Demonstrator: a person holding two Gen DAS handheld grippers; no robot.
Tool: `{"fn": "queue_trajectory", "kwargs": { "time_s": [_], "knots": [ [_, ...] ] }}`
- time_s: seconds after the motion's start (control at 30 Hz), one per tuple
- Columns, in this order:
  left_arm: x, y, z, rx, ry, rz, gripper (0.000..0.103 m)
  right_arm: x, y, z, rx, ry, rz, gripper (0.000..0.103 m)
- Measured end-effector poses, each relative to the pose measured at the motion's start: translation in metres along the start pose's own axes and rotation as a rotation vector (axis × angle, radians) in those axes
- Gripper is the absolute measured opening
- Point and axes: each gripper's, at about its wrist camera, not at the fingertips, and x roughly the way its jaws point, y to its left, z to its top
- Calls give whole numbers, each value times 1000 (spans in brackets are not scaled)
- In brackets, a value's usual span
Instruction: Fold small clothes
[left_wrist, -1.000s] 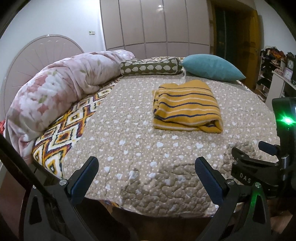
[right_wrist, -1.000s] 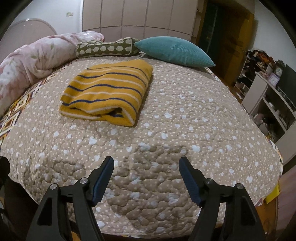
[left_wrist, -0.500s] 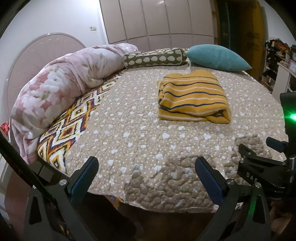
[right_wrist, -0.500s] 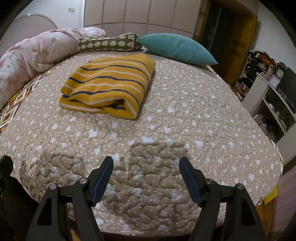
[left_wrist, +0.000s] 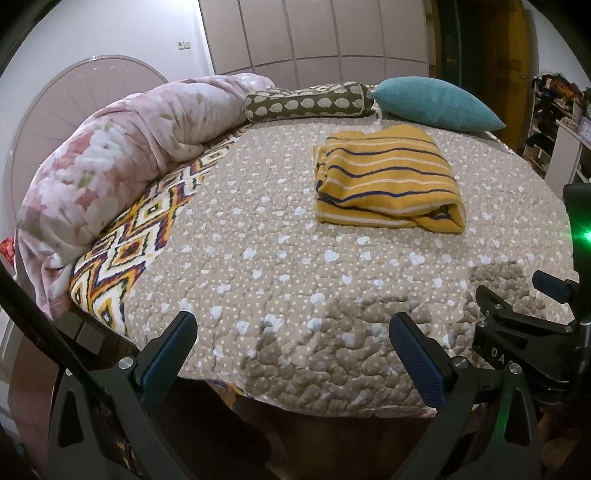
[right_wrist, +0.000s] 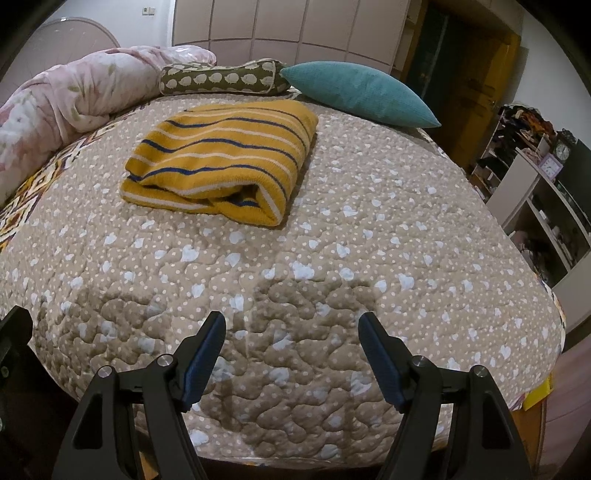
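The letters "DA" show on a black clamp (left_wrist: 517, 332) at lower right. Both the left gripper (left_wrist: 293, 347) and right gripper (right_wrist: 291, 345) gape empty over the bed (right_wrist: 332, 258); the folded striped garment (right_wrist: 221, 158) lies upper left.

Sweater (left_wrist: 388, 184) mustard, navy-white stripes; quilt (left_wrist: 258, 266) tan, white hearts; pillow (left_wrist: 436, 103) teal; duvet (left_wrist: 110, 158) pink floral

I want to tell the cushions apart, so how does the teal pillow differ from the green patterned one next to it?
The teal pillow is plain, flat and pointed at its corners; the green bolster is a narrow roll printed with pale shapes. The teal pillow is also the wider of the two. Both lie at the far edge of the bed, ends close together.
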Motion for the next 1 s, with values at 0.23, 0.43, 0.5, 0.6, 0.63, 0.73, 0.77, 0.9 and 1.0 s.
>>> {"fn": "queue_trajectory", "kwargs": {
  "time_s": [0.23, 0.43, 0.5, 0.6, 0.63, 0.73, 0.77, 0.9, 1.0],
  "knots": [
    [2, 1, 0, 2, 11, 2, 103, 4, -1, -2, 5, 13, -1, 79],
    [7, 4, -3, -6, 31, -8, 103, 5, 3, -4, -7, 20, 0, 80],
    [8, 4, -3, -6, 38, -10, 103, 5, 5, -5, -12, 22, 1, 80],
    [9, 4, -3, -6, 45, -17, 103, 6, 5, -6, -14, 24, 1, 80],
    [10, 4, -3, -5, 47, -18, 103, 6, 5, -6, -13, 26, 1, 81],
    [11, 3, -4, -4, 56, -25, 103, 7, 4, -6, -9, 32, 1, 81],
    [12, 3, -4, -5, 61, -30, 103, 8, 3, -7, -9, 33, 1, 81],
    [14, 3, -4, -7, 75, -40, 103, 9, 3, -7, -10, 37, 1, 81],
    [15, 4, -4, -9, 79, -47, 103, 10, 3, -7, -12, 40, 3, 81]
  ]
}}
